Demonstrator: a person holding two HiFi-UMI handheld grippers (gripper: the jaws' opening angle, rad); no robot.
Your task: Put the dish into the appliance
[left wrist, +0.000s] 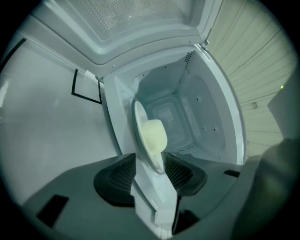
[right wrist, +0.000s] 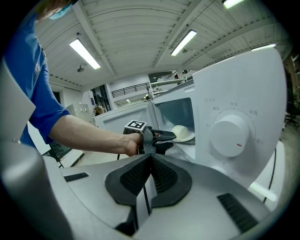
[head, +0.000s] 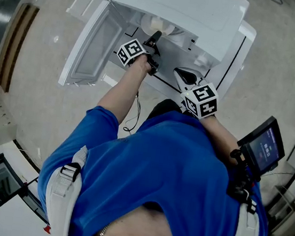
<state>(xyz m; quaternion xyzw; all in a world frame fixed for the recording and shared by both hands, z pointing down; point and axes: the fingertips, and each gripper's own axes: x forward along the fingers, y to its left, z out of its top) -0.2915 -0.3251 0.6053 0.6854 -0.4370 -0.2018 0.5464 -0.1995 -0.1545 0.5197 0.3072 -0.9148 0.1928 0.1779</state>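
Resting inside the open microwave, the dish sits between the left gripper's parted, unpressing jaws. To its right, the right gripper is closed and empty.

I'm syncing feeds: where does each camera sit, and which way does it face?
Head view: overhead, down at the microwave; torso, left gripper, right gripper.
Left gripper view: rides it, facing the dish inside; open jaws.
Right gripper view: on right gripper, facing the microwave's front; shut jaws, left forearm.
Both gripper views share the dish.
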